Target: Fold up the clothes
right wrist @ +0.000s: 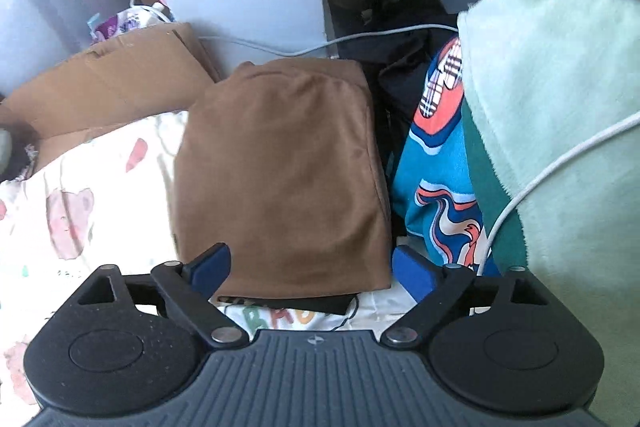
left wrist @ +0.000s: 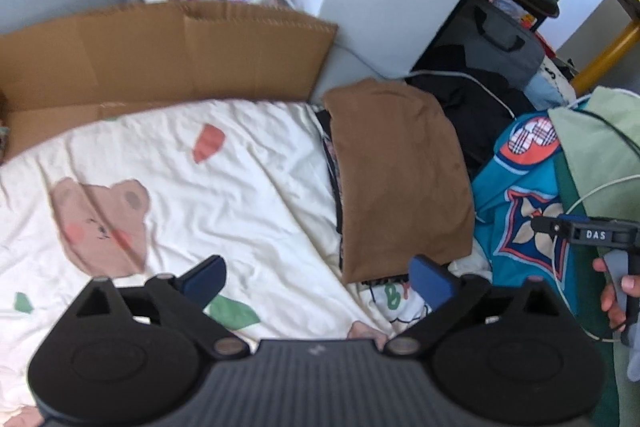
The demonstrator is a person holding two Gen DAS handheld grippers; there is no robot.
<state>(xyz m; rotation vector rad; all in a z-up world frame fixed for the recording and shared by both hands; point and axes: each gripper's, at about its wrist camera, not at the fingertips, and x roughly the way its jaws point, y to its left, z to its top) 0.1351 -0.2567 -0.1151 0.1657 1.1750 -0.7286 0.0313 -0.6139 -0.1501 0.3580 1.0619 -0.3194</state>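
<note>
Bedding with a bear print (left wrist: 168,163) lay left of the brown garment (left wrist: 400,175), which sat folded on a stack; right of it, teal and green clothes (left wrist: 520,195) lay loose. Both the left hand-held gripper (left wrist: 316,279) and the right hand-held gripper (right wrist: 312,267) were released, grasping nothing, so loose pieces seemingly remained.

Folded garment (right wrist: 280,171): plain brown. Bed sheet (left wrist: 248,187): cream, printed with pink bears, orange-red shapes, green leaves. Teal garment (left wrist: 520,195): orange, navy and white patches, plaid lettering. Fleece (right wrist: 552,99): pale mint with dark green band. Cardboard (left wrist: 160,55): tan. Gripper fingers (left wrist: 204,277): blue pads, black body.
</note>
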